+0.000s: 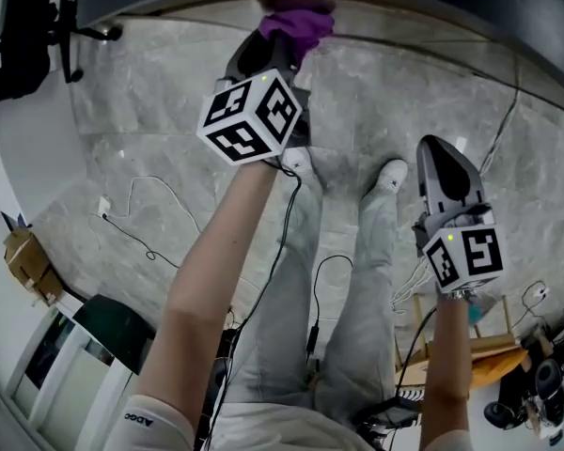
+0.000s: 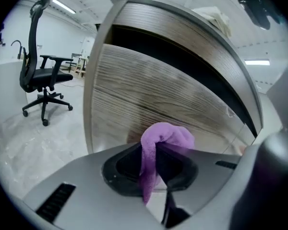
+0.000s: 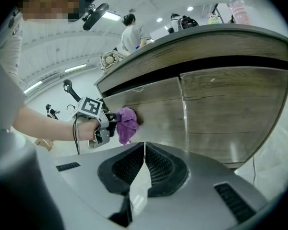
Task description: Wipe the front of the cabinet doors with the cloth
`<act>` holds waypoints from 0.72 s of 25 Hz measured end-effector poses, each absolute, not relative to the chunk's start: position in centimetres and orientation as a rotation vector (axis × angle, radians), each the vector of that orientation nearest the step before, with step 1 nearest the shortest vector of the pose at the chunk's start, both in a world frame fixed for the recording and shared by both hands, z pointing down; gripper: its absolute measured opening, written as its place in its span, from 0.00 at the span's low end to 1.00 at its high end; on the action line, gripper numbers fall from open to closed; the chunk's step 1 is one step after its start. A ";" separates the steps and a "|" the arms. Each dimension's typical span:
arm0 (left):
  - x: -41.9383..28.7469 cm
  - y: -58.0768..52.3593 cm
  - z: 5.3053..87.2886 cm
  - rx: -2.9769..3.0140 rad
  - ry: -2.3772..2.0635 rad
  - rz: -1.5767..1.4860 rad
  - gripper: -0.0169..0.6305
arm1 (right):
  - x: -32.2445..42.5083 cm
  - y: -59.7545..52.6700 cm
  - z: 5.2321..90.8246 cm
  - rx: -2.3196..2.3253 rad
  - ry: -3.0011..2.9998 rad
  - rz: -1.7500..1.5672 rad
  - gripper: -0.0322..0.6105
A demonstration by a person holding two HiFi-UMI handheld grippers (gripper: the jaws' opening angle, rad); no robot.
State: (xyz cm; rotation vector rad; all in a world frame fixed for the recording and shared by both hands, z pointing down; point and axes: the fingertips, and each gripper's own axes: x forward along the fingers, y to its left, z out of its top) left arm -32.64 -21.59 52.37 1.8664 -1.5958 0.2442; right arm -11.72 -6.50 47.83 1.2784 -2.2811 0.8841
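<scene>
At 9 o'clock in the left gripper view, an office chair (image 2: pixel 43 75) stands on the pale floor (image 2: pixel 33 143), well apart from the cabinet. Toward centre, the wood-grain cabinet doors (image 2: pixel 149 95) fill the field. The left gripper (image 2: pixel 156 152) is clenched on the purple cloth (image 2: pixel 165 135). A bunched pad protrudes beyond the jaw tips toward 12 o'clock, and a loose tail hangs back between the jaws toward 6 o'clock. In the right gripper view the pad sits on the door at 9 o'clock of the centre seam, near its upper edge. It appears to be pressed onto the panel, though firm contact cannot be confirmed at this angle. The cloth is judged soft, light and easily compressed. It should conform to the flat face, but it may slip or bunch if dragged against a tight fold. Take hold at the gathered middle, as here, so that fabric rather than jaw plastic meets the door. At 3 o'clock in the head view, the right gripper (image 1: pixel 442 158) hangs beside the person's legs (image 1: pixel 343 280). Its jaws are pressed together on nothing and it is clear of the cabinet.
</scene>
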 end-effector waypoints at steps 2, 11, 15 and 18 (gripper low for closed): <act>-35.8 -21.9 52.2 1.855 -1.619 0.250 0.12 | -14.5 -7.0 47.7 1.261 -2.298 0.887 0.10; -45.4 -22.6 51.0 1.801 -1.731 0.216 0.12 | -23.7 -8.1 46.8 1.109 -2.381 0.850 0.10; -49.3 -22.1 50.0 1.697 -1.840 0.121 0.12 | -23.8 -7.9 46.5 1.063 -2.394 0.824 0.10; -50.8 -20.6 49.8 1.637 -1.897 0.111 0.12 | -22.7 -7.2 46.4 1.064 -2.393 0.827 0.10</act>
